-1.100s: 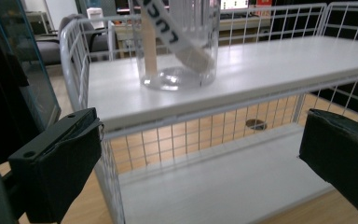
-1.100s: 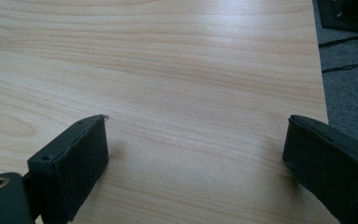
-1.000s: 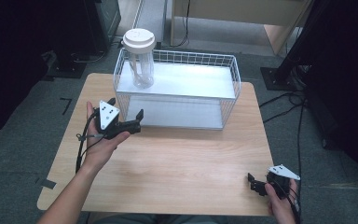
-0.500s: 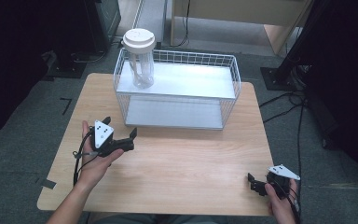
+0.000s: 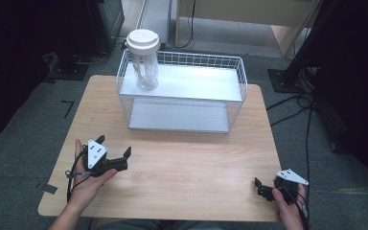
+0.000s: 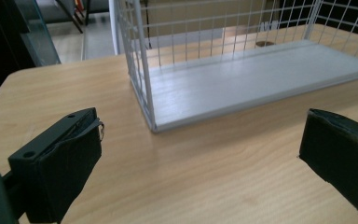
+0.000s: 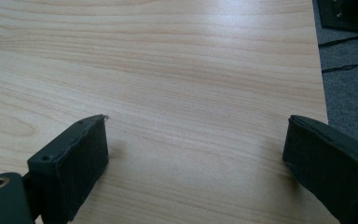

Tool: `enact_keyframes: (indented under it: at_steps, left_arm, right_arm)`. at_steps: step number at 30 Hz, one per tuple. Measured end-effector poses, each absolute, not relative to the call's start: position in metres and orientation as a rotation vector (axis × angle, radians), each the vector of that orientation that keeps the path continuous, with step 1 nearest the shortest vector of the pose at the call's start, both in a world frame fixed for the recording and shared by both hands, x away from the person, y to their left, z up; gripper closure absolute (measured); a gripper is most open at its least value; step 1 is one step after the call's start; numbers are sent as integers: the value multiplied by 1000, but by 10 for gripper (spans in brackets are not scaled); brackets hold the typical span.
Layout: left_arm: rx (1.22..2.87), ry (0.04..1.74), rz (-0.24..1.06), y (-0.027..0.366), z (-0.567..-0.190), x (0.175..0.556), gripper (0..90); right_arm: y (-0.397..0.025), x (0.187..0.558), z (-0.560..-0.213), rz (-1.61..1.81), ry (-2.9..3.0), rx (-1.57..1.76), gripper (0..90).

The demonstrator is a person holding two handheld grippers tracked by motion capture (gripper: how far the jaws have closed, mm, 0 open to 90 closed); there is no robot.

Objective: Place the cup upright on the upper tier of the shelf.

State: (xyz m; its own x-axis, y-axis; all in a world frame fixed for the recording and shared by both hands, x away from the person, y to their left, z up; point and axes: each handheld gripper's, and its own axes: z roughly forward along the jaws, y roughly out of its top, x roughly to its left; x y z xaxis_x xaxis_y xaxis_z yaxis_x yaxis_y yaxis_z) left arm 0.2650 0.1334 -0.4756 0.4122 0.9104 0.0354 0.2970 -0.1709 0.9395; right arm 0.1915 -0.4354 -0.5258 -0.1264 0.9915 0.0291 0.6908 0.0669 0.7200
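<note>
High view: both grippers low and empty

High view: left gripper [image 5: 112,154] hovers over the pale wooden table [image 5: 187,187], near the white wire basket [image 5: 182,125] holding a clear lidded tumbler [image 5: 144,62]; right gripper [image 5: 262,188] rests at the front corner.

Left gripper view: black fingers [image 6: 58,161] spread wide, facing the basket [image 6: 142,70].

Right gripper view: fingers [image 7: 72,163] wide over bare table [image 7: 191,70].

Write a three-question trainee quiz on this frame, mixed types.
1. True or false: the left tongs are shut on the cup.
2. Where does the cup stand? A) on the table B) in the basket's far left corner C) in a hand
3. Fill in: the right tongs sit by the table's near ___ corner.

Key: 1 false, they are open and empty; 2 B; 3 right.
</note>
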Motion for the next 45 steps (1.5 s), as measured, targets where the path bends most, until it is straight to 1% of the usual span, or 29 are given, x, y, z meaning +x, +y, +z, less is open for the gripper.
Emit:
enact_keyframes:
  at_steps: [12,16,20,25,28,32,36,39,43,45]
  left_arm:
    - [1746,1143,769,171,-503,248,0]
    - [1800,1180,760,181,-507,245,0]
    - [1892,1231,759,189,-510,242,0]
    - [1981,1300,705,199,-512,240,0]
    - [1981,1343,686,203,-513,241,0]
    - [1990,1359,674,206,-516,243,0]
    - [1987,1378,673,208,-516,244,0]
    - [2017,1396,681,209,-517,246,0]
    - [2026,1415,633,210,-518,249,0]
    - [2019,1429,589,212,-519,251,0]
  right_arm:
    - [-435,191,-526,820,1864,1672,65]
    - [-435,191,-526,820,1864,1673,65]
    - [-435,191,-526,820,1864,1673,65]
    - [-435,191,-526,820,1864,1673,65]
    - [-435,191,-526,820,1864,1672,65]
    - [-435,191,-526,821,1864,1673,65]
    - [-435,191,-526,821,1864,1673,65]
    - [-435,191,-526,821,1864,1673,65]
    - [-435,191,-526,821,1864,1674,65]
    - [-435,191,-526,820,1864,1672,65]
